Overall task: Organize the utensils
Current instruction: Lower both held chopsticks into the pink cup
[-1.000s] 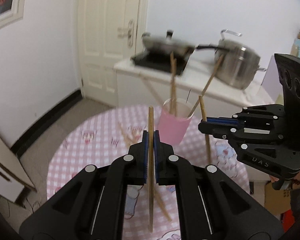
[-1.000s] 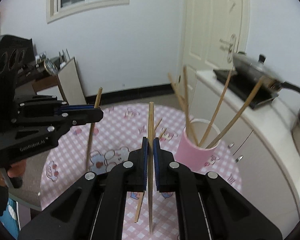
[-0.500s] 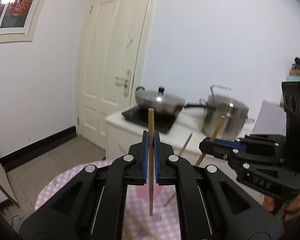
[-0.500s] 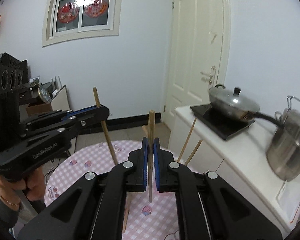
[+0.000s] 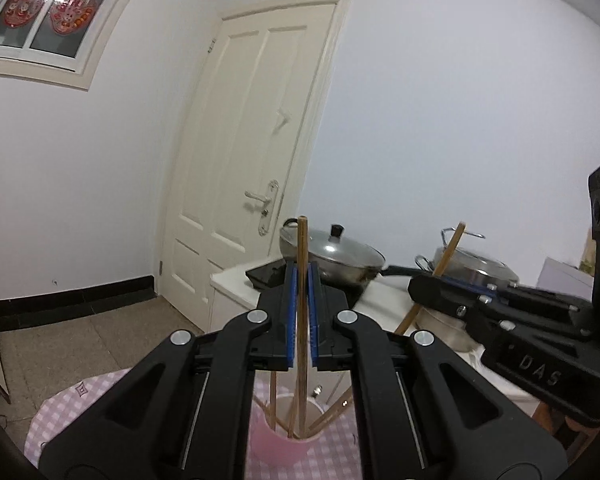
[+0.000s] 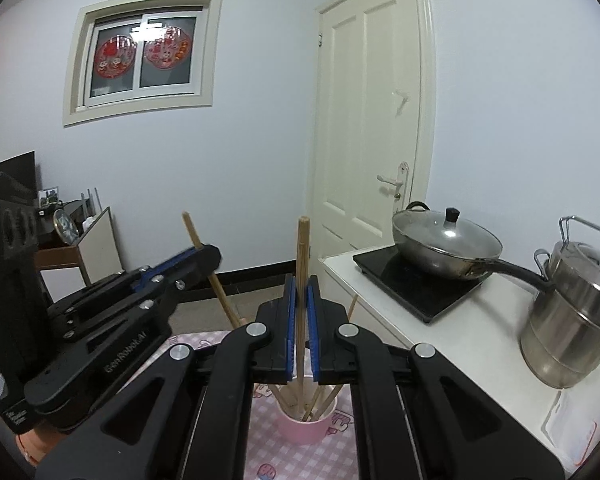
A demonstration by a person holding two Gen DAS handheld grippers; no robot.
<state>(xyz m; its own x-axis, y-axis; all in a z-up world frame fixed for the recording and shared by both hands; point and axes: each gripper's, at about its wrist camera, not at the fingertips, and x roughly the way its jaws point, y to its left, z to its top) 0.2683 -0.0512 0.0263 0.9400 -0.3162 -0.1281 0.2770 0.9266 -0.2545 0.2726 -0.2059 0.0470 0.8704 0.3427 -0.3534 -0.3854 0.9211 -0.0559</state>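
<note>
While the left gripper (image 5: 301, 276) clamps one upright chopstick (image 5: 302, 248) and the right gripper (image 6: 300, 292) clamps another chopstick (image 6: 302, 252), both sticks hang over the pink cup (image 6: 302, 426) of chopsticks on the checked table (image 6: 268, 452) near its counter-side edge.
</note>
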